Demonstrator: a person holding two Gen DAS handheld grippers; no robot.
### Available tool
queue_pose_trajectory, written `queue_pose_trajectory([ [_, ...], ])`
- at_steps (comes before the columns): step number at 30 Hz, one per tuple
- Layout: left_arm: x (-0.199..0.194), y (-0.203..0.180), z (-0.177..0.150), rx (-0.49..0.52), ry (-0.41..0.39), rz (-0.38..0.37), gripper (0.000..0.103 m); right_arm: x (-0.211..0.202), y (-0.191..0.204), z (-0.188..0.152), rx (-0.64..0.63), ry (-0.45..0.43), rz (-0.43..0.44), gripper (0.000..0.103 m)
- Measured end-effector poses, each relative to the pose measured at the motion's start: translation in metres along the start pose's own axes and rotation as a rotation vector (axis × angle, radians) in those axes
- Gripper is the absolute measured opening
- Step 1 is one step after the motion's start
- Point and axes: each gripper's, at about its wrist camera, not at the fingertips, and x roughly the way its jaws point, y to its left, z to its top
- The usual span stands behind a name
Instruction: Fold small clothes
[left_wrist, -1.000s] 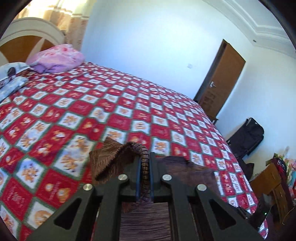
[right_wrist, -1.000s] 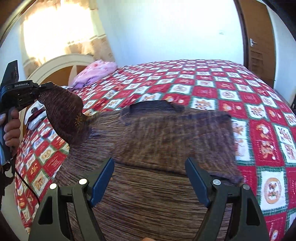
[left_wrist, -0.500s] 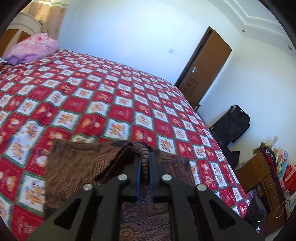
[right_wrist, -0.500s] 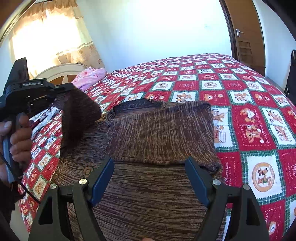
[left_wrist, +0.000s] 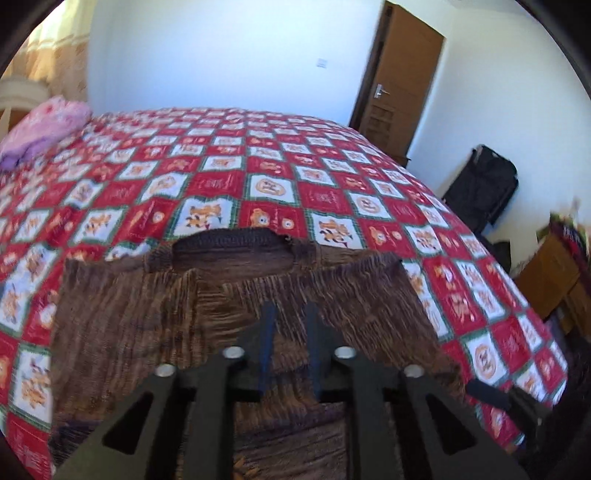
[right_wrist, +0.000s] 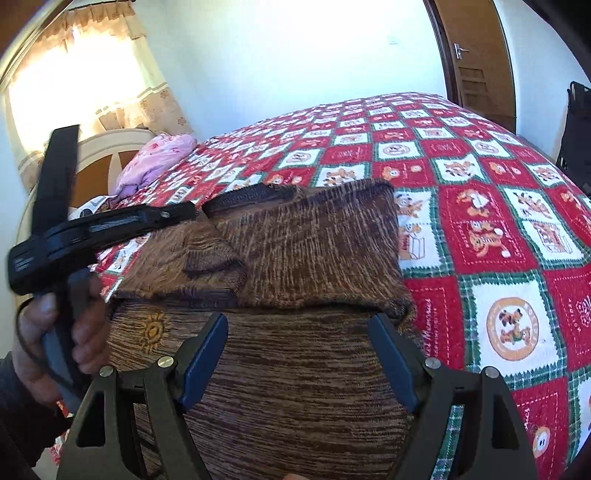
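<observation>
**One brown knit garment lies folded on a patchwork bed, two tongs over it**

Left wrist view: One brown knit garment (left_wrist: 236, 317) is seen spread on the bed (left_wrist: 332, 192), its dark collar edge toward the far side and both sleeves turned in over the body. The left tongs (left_wrist: 290, 332) are held just above the cloth with a narrow gap between the fingers; nothing is gripped in them. One pink pillow (left_wrist: 40, 129) is seen at the head of the bed, one wooden door (left_wrist: 399, 85) in the far wall, and one black bag (left_wrist: 480, 188) on the floor past the bed's right edge. A wide stretch of quilt lies uncovered beyond the collar and to both sides.

Right wrist view: The same garment (right_wrist: 310, 258) is shown near the bed's (right_wrist: 517, 221) front edge, a folded sleeve layered over the body, with one small sun motif showing on the lower panel. The right tongs (right_wrist: 299, 354) are spread wide above the lower panel, with nothing held. The left tongs (right_wrist: 184, 212) are seen at the left, carried by one hand (right_wrist: 55, 332), their tip over the garment's shoulder. Bare quilt is left to the right of the garment.
</observation>
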Motion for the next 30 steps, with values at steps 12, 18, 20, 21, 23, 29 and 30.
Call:
queue_pose_trajectory([
  [12,-0.019,0.125,-0.040,0.111,0.027,0.515,0.078,0.029,0.060,0.033,-0.187,0.083,0.011,0.080],
  [18,-0.005,0.149,-0.061,0.056,0.107,0.534,0.079,0.092,0.125,0.048,-0.314,0.152,0.014,0.080],
  [20,-0.002,0.143,-0.066,0.103,0.108,0.559,0.079,0.122,0.134,0.049,-0.322,0.201,-0.005,0.080],
  [21,-0.002,0.141,-0.066,0.107,0.106,0.562,0.079,0.132,0.134,0.052,-0.323,0.212,-0.025,0.080],
  [23,-0.004,0.141,-0.069,0.100,0.104,0.563,0.083,0.145,0.128,0.058,-0.311,0.198,-0.107,0.080],
  [29,-0.008,0.159,-0.069,0.011,0.097,0.517,0.089,0.144,0.042,0.096,-0.079,0.124,-0.377,0.080],
  [30,-0.008,0.160,-0.069,0.004,0.096,0.511,0.089,0.140,0.027,0.100,-0.038,0.120,-0.398,0.080],
])
